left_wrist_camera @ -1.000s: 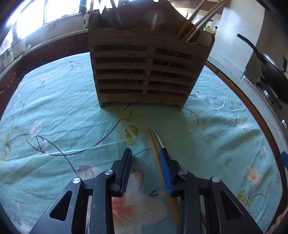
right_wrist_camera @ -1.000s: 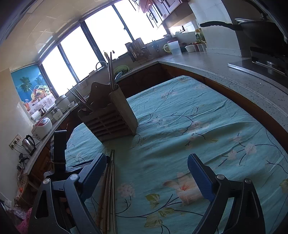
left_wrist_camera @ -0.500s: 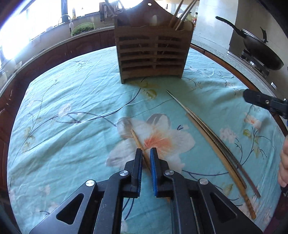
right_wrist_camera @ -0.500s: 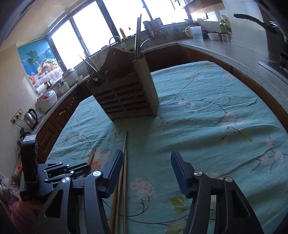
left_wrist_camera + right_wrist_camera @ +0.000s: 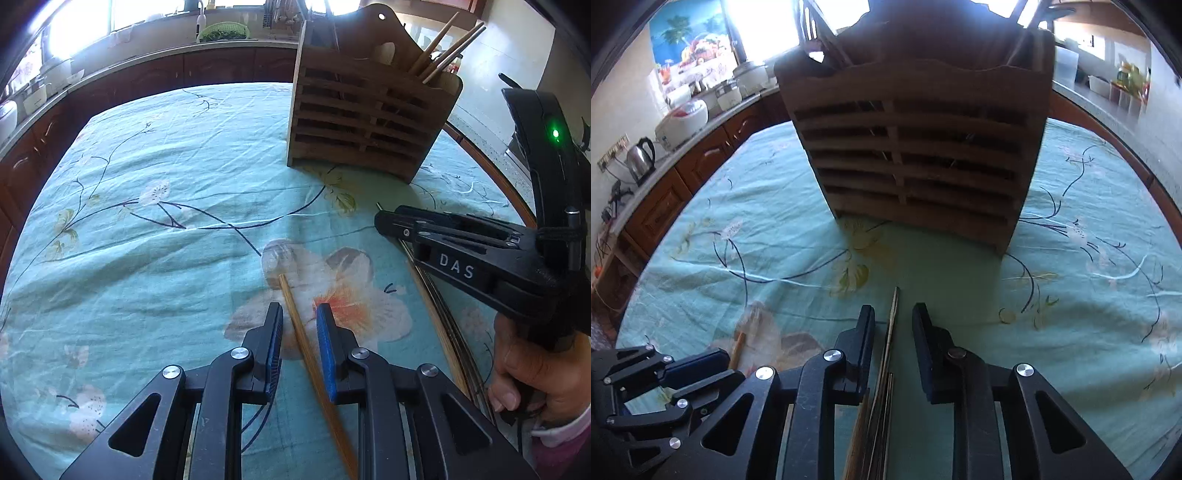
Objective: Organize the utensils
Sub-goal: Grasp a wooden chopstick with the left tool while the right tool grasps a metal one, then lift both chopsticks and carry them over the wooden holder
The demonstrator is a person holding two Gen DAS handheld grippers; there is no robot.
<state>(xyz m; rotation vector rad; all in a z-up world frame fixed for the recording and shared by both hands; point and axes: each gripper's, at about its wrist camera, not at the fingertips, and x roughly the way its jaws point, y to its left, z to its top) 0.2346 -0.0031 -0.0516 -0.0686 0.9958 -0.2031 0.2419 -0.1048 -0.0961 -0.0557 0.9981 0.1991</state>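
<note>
1 loose wooden chopstick (image 5: 295, 317) lies flat on the teal floral tablecloth (image 5: 147, 221), angled from a pale printed flower back under the left gripper (image 5: 299, 328). The stick sits in the gap between the 2 blue-padded fingers (image 5: 327, 354); the jaws stand a little apart and have just been opening, with a visible gap on each side of the stick, so nothing is clamped.

A bundle of chopsticks (image 5: 886, 376), mixed wood and thin metal, lies just to the right of that single stick, pointing toward the holder. The right gripper (image 5: 894, 332) straddles the bundle's far end. Its jaws have just been closing and stand narrowly apart, with cloth visible between each finger and the sticks; no grip on them shows.

The slatted wooden utensil holder (image 5: 369, 122) stands upright on the cloth beyond both piles, well apart from the sticks. Several chopsticks (image 5: 443, 48) lean out of its right-hand compartment; dark handles rise from the left one, too shadowed to identify.

In the left wrist view the right gripper's black body enters from the right, a green light on its housing, a hand (image 5: 532, 376) around its handle.

Kitchen counter (image 5: 129, 62) with windows behind it; kettle (image 5: 641, 157) and rice cookers at far left.
</note>
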